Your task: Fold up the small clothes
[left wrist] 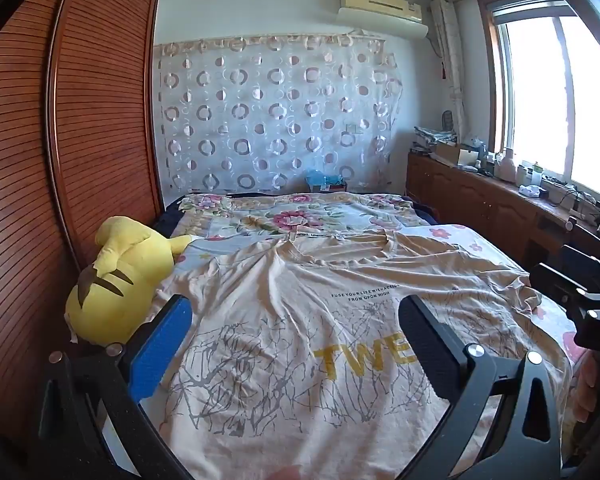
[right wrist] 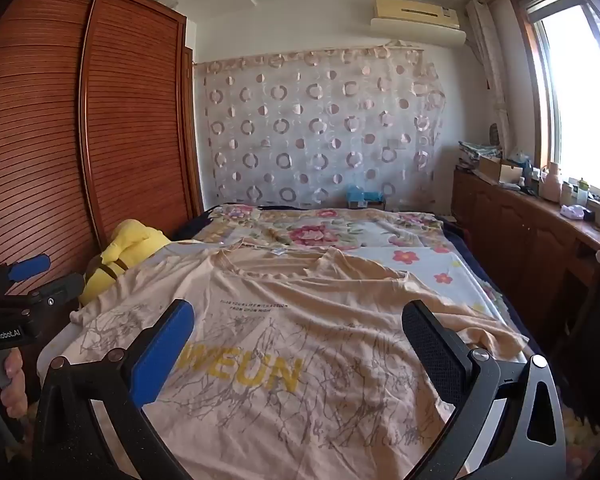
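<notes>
Left wrist view: the left gripper (left wrist: pixel 296 320) hangs over the near part of the bed (left wrist: pixel 452 232), jaws spread wide, nothing between them. A beige shirt (left wrist: pixel 300 280) lies spread and wrinkled across the bed, collar toward the far end. A yellow plush (left wrist: pixel 120 276) rests at the left edge.

Right wrist view: the right gripper (right wrist: pixel 296 324) hovers over the shirt (right wrist: pixel 300 300), jaws wide apart and empty. The left gripper (right wrist: pixel 24 276) shows at the left edge.

The T-shirt (left wrist: pixel 300 340) reads "FROM UPON HIGH" and yellow "WEUN" (partly hidden); the left gripper (right wrist: pixel 4 336) reads "GenRobot.AI".
</notes>
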Tool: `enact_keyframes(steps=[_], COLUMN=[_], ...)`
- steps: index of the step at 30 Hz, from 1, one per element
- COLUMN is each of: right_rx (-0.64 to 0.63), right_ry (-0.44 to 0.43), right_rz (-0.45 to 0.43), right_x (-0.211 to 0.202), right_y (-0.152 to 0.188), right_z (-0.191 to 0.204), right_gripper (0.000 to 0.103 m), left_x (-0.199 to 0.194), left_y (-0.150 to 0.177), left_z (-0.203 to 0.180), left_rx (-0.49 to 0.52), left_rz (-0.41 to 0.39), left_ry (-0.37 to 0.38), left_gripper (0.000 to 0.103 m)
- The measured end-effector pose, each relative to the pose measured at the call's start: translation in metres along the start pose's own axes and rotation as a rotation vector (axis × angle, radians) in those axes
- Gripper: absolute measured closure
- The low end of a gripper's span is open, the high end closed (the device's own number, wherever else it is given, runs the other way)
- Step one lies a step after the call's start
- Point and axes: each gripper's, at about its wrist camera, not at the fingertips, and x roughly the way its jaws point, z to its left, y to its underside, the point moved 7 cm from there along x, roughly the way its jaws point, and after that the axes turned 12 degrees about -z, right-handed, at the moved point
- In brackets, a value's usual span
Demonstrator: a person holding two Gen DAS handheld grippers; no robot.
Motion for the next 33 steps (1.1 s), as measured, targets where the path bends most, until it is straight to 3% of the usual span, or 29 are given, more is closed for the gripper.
enact_keyframes(steps=[33], right_rx=[0.028], right_ry=[0.003], right_rz=[-0.003], right_x=[-0.0008], right_y=[0.0009], right_z=[-0.0038], right_gripper=[0.000], left_x=[-0.0013], left_y=[-0.0046], left_z=[0.0016], left_rx=[-0.021], left_rz=[-0.015], left_ry=[-0.009], left_gripper=[0.000])
